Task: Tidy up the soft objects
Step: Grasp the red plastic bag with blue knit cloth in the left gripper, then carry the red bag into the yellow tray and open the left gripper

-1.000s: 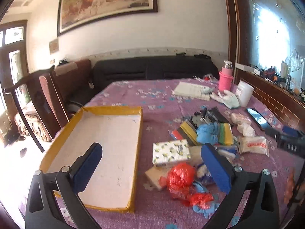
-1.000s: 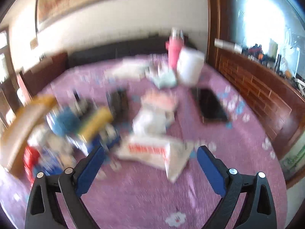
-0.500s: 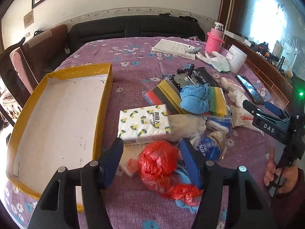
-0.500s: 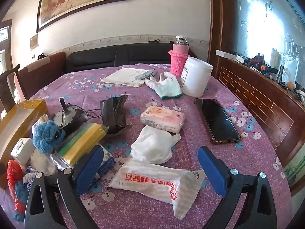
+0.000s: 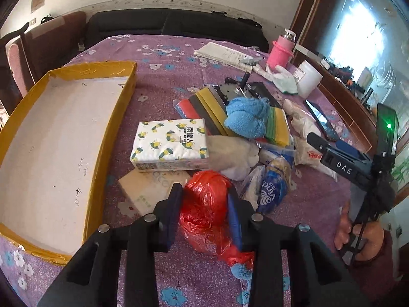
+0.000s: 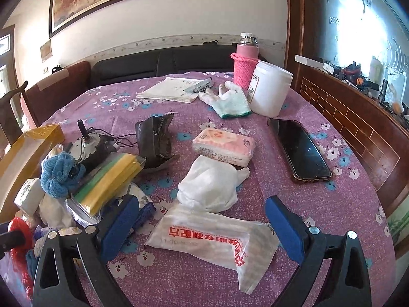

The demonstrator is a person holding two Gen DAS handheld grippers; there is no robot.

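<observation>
the right gripper (image 5: 340,153) bore the letters "das" in white on its black body. a blue packet (image 5: 272,189) carried the brand "vinda". a white tissue pack (image 6: 212,238) had large red chinese characters, and the lemon-print pack (image 5: 171,143) dark chinese characters, too small to make out.

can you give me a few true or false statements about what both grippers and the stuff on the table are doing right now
1. The left gripper has a red plastic bag between its fingers. True; its jaws have just been closing on it.
2. The right gripper grips the phone. False: it is open over a white packet with red print; the phone lies apart.
3. The yellow-edged box holds tissue packs. False: nothing shows inside it; the patterned tissue pack lies beside it.
4. A blue knitted cloth lies on coloured sheets. True.
</observation>
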